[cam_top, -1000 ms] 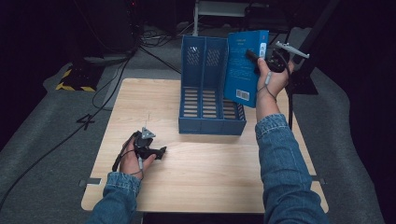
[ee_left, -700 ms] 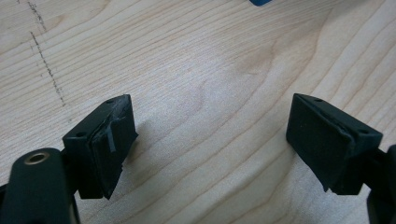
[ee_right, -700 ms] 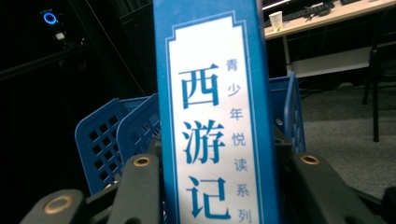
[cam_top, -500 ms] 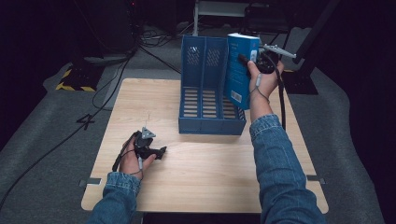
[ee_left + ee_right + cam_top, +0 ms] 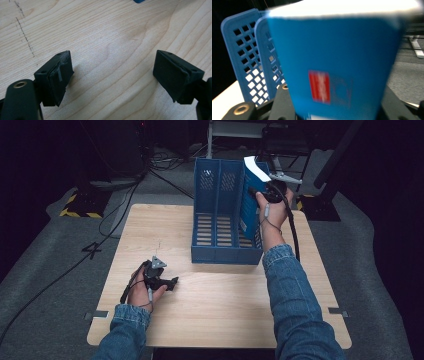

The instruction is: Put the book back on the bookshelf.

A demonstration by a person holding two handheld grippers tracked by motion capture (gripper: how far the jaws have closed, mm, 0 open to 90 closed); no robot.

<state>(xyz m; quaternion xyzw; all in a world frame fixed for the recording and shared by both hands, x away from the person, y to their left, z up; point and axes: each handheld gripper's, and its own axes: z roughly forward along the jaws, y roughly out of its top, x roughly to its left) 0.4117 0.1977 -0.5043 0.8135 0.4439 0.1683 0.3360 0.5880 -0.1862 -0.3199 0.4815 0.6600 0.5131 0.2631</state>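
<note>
R tool (image 5: pixel 260 195) pinches blue book (image 5: pixel 248 205), upright, at R side of blue file rack (image 5: pixel 215 225). L tool (image 5: pixel 167 283) spread, resting on counter (image 5: pixel 225 295), well apart from book.

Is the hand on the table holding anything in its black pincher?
No, the left gripper is open, with bare wooden table between its jaws.

- table (image 5: pixel 220 310): pale wood, visible grain, matt
- file holder (image 5: pixel 220 210): blue perforated plastic
- book (image 5: pixel 337 67): smooth blue cover
- sleeve (image 5: pixel 295 305): denim cloth
</note>
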